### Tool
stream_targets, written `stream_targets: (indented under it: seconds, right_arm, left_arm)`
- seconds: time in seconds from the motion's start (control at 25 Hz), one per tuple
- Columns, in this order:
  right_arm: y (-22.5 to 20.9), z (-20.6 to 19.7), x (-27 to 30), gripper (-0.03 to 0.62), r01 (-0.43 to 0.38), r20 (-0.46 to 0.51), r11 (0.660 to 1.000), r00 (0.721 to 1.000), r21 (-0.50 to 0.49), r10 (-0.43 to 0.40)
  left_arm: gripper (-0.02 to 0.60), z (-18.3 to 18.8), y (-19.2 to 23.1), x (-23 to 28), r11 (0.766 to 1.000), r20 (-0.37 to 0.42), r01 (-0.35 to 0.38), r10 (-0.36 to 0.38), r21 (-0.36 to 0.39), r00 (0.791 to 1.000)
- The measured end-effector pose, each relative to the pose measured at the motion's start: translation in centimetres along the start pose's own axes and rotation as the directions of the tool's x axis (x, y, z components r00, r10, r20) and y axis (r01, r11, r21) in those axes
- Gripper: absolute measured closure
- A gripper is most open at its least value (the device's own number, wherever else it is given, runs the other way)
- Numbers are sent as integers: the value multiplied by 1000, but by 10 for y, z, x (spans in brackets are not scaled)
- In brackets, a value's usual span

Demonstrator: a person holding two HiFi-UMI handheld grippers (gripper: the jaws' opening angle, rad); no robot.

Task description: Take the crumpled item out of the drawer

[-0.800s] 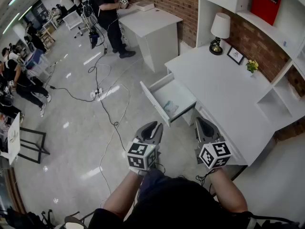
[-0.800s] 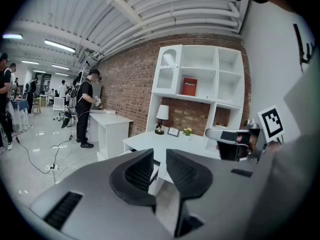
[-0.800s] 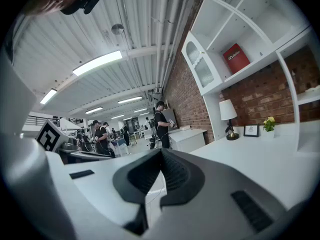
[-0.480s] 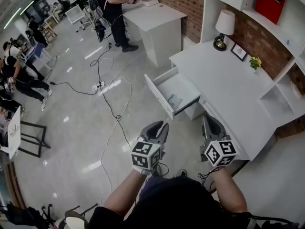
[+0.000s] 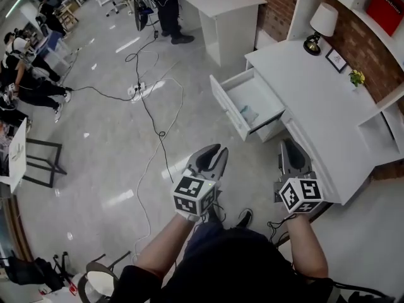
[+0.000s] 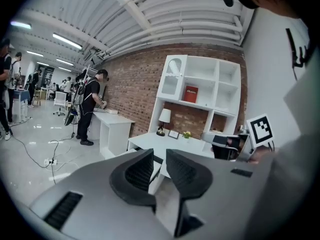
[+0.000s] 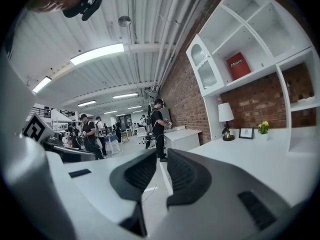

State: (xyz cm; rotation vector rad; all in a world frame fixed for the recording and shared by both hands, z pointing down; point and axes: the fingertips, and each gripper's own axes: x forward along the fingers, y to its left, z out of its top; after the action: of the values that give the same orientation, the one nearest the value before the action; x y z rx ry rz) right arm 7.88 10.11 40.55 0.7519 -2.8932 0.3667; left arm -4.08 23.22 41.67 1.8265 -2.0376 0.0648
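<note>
A black cable (image 5: 159,133) is being shown trailing across the glossy floor (image 5: 95,163), at about 10 o'clock from the left gripper (image 5: 214,151). That gripper is being held out low in the head view, its jaws being kept only narrowly apart with nothing between them. At about 1 o'clock from it, the white drawer (image 5: 228,108) is being left pulled out of the white desk (image 5: 315,106). The crumpled item (image 5: 249,113), pale and small, is being seen lying on the drawer's bottom, toward the end nearest the desk, well apart from both grippers. The right gripper (image 5: 292,150) is being held beside the desk's front edge, with the drawer at about 11 o'clock from it; its jaws too are being kept a narrow gap apart and empty. On the desk's far end, at 1 o'clock, a table lamp (image 5: 320,24), a small picture frame (image 5: 336,60) and a little yellow-flowered plant (image 5: 358,77) are being shown.
</note>
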Motion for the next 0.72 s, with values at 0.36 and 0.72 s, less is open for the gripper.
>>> stream_targets:
  seconds: [0.36,0.72]
  right_arm:
    - [51,22,20,517,71,36,997,997,-37,-70]
    - [53,14,20,517,150,13,988,989,-39,-150]
  left_arm:
    - [506,44,49,-24,997,102,73,-76,38,992]
    - [506,46,72,-9,991,96,132,-132,7,987]
